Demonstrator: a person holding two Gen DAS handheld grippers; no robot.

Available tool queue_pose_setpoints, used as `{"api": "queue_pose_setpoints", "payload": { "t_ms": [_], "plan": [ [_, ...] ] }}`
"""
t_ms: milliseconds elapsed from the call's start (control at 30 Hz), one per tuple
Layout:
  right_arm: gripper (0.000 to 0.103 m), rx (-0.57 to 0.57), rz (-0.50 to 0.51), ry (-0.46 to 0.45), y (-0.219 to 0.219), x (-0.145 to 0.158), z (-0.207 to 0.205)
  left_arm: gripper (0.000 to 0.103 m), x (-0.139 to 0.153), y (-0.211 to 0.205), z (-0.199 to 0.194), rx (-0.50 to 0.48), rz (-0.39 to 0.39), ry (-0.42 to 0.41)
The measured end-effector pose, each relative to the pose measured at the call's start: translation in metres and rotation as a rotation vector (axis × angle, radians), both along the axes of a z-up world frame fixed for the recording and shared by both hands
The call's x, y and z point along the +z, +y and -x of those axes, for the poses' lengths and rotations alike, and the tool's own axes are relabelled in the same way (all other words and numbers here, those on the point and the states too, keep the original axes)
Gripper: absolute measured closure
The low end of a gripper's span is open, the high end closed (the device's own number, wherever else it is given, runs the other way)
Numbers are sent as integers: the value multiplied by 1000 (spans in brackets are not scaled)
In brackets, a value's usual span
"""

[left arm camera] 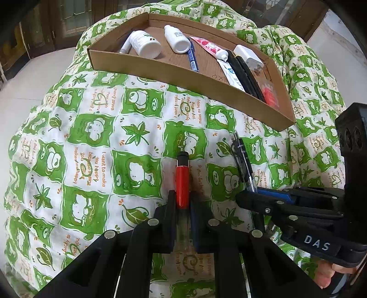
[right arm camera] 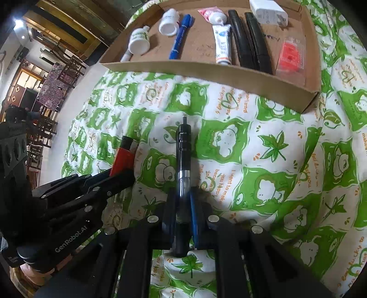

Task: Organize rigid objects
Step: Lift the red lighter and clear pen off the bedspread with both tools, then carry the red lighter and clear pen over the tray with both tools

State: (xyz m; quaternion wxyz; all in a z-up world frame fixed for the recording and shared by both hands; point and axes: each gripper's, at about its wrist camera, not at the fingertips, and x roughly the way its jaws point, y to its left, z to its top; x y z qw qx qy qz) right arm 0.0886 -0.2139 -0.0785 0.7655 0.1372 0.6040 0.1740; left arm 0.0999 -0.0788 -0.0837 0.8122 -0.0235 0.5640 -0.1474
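My left gripper (left arm camera: 182,201) is shut on a red pen with a black cap (left arm camera: 182,181), which points away from me over the cloth. My right gripper (right arm camera: 182,201) is shut on a black pen with a clear barrel (right arm camera: 183,160). In the left wrist view the right gripper (left arm camera: 248,194) comes in from the right with that black pen (left arm camera: 243,160) in it. The right wrist view shows the left gripper (right arm camera: 123,177) at the left with the red pen (right arm camera: 122,158). A shallow cardboard tray (left arm camera: 190,79) lies beyond both pens.
The tray (right arm camera: 206,66) holds two white bottles (left arm camera: 146,43), a blue marker (left arm camera: 191,57), tubes (right arm camera: 222,43), two black cases (right arm camera: 250,39), a white charger (right arm camera: 268,11) and a red packet (right arm camera: 291,57). A green-and-white printed cloth (left arm camera: 91,149) covers the surface. Chairs and furniture stand at the far left.
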Motion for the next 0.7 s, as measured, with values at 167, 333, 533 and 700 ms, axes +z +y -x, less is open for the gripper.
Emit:
{"api": "queue_pose_setpoints", "payload": {
  "t_ms": [167,333,533,700],
  "plan": [
    [93,-29,-38,-51,-4,15,1,93,7,3,3,1,15,-30],
    [93,-57,-63,-120,-14,31,0,93,15,11,4,20,54,-52],
    [93,-105,-78,-190,-31,47,-3,93,17,11,6,12,45,-58],
    [93,-146,-117,-175,-45,47,-5,93,16,6,7,14,35,-57]
  ]
}}
